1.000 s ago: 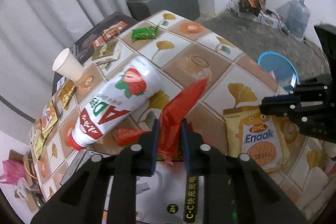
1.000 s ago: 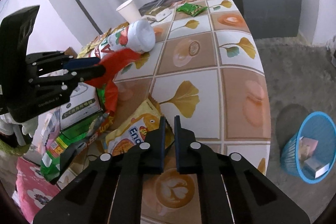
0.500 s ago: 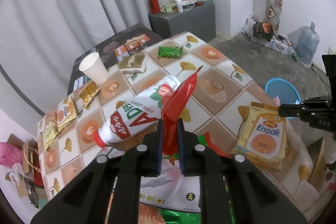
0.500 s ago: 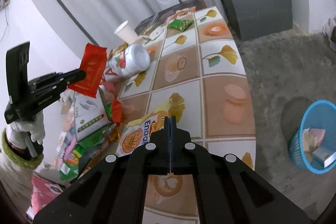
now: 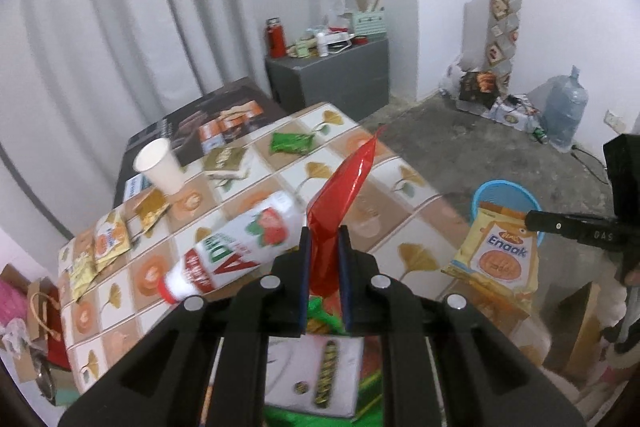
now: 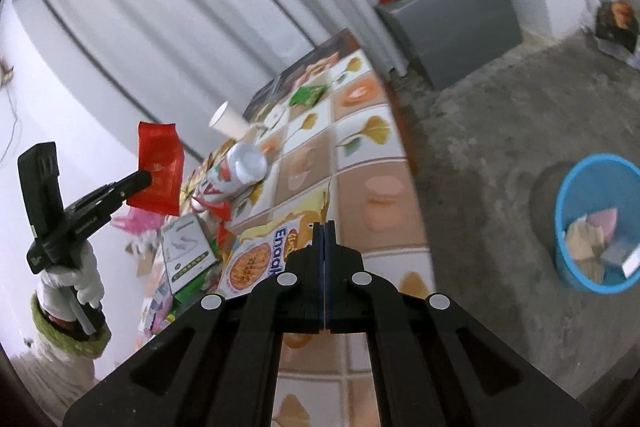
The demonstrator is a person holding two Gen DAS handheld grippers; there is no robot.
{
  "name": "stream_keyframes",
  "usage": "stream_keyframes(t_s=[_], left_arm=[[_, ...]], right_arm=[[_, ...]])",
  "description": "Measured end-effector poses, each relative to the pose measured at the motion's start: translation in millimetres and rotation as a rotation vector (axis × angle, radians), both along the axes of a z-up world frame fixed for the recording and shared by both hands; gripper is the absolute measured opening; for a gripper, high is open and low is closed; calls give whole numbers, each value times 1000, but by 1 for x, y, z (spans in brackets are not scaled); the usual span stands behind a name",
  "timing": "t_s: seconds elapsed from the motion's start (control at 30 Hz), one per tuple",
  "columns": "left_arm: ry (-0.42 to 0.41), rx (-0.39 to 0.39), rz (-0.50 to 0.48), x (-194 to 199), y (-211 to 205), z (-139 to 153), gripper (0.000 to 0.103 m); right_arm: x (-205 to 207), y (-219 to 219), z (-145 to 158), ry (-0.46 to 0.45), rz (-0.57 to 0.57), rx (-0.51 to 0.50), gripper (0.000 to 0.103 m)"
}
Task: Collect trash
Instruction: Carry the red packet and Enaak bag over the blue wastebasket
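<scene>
While my left tongs (image 5: 324, 247) grip the red wrapper (image 5: 340, 195) upright, my right tongs (image 6: 324, 227) pinch the Enaak packet (image 6: 260, 259); the blue bin (image 6: 600, 223) sits right of frame.

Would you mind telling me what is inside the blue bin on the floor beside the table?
The blue bin holds crumpled tan paper, a pink scrap and a white-edged box. Anything beneath them is covered, and the near wall hides the bottom.

A bottle (image 5: 236, 251) lies on its side on the table (image 5: 404, 239). A paper cup (image 5: 158, 165) stands far behind it. The bin (image 6: 596, 223) sits on the floor, right of the table.
</scene>
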State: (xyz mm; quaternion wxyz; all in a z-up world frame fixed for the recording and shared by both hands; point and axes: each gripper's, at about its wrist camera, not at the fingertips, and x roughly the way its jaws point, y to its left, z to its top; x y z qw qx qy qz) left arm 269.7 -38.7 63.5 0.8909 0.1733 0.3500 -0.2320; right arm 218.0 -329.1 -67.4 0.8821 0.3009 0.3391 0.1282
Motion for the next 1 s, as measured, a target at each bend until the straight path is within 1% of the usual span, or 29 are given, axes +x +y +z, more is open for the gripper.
stream_keyframes(t_s=[0.13, 0.23, 0.43, 0.57, 0.67, 0.8, 1.0], left_arm=[[23, -28, -61, -2, -34, 2, 12], [25, -33, -116, -6, -61, 2, 12], [52, -36, -246, -12, -131, -3, 12], [85, -40, -326, -17, -178, -12, 12], [130, -47, -374, -19, -214, -24, 12], [220, -51, -416, -11, -259, -49, 12], [361, -44, -435, 6, -321, -94, 12]], right_arm=[[-20, -29, -6, 6, -81, 30, 0], [-38, -54, -8, 8, -157, 32, 0], [-72, -101, -17, 12, -298, 61, 0], [-83, -125, -27, 29, -370, 81, 0], [-87, -140, -38, 53, -418, 83, 0], [-91, -159, -55, 90, -474, 77, 0], [-85, -193, -90, 153, -532, 76, 0]])
